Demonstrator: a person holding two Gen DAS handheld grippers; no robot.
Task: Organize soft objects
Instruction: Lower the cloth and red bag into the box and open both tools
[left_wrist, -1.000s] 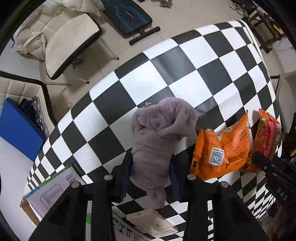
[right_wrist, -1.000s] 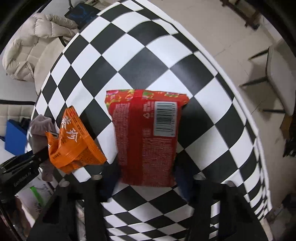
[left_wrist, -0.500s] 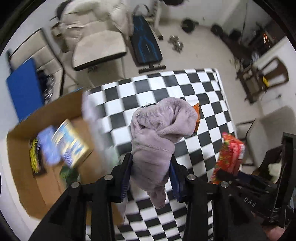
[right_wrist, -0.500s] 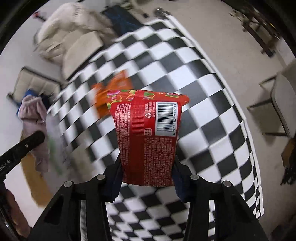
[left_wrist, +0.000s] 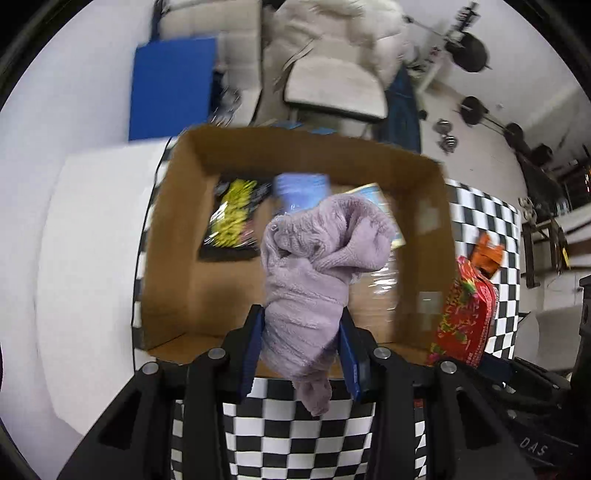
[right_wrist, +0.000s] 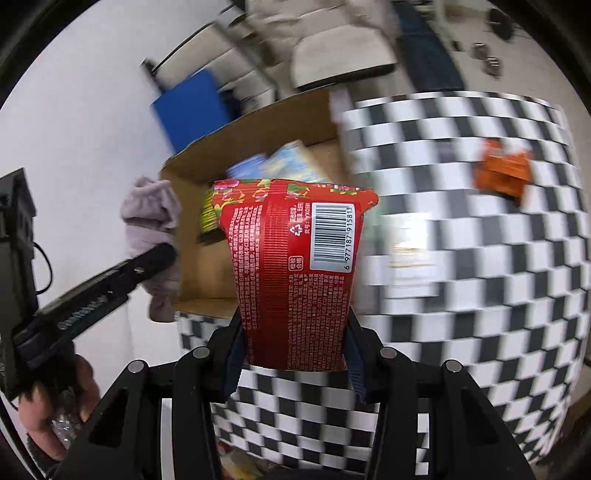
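Observation:
My left gripper is shut on a lilac fleece cloth and holds it above the near edge of an open cardboard box. My right gripper is shut on a red snack packet with a barcode, held in the air beside the box. The red packet also shows at the right of the left wrist view. The cloth and left gripper show at the left of the right wrist view. An orange snack bag lies on the checkered table.
The box holds a black and yellow packet, a blue packet and a light blue packet. The checkered tablecloth spreads to the right. A blue panel and a beige chair stand behind the box.
Both grippers have lifted their loads off the table and swung left, over and beside the cardboard box. The orange bag stays on the table.

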